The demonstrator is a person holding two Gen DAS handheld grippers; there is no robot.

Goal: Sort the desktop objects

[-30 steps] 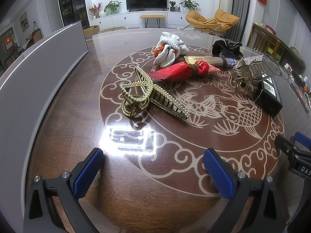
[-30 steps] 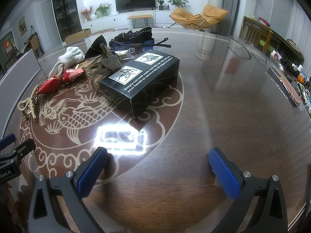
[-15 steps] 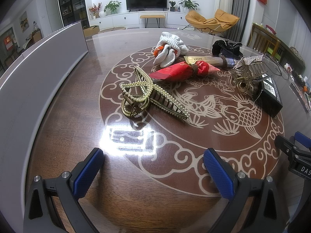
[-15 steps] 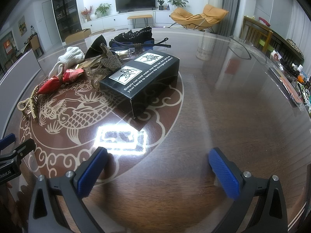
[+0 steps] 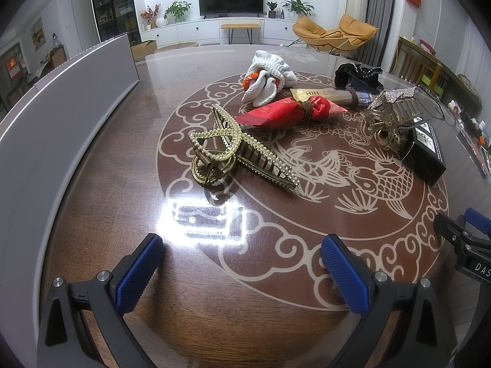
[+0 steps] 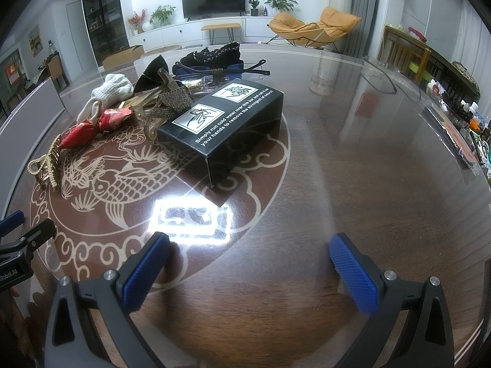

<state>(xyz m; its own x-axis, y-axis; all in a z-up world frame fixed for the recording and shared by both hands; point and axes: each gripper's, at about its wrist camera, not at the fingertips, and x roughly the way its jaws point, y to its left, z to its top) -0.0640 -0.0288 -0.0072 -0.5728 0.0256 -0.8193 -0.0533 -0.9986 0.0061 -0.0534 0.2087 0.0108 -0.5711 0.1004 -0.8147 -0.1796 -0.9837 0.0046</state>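
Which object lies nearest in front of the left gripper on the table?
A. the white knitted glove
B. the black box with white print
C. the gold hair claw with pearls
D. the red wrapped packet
C: in the left wrist view the gold hair claw with pearls lies closest ahead of the open left gripper, with the red wrapped packet, white knitted glove and black box farther off.

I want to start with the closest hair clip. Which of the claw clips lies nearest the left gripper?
The pearl-trimmed gold claw clip, lying alone ahead of the open left gripper. The rhinestone claw clip sits farther right, against the black box.
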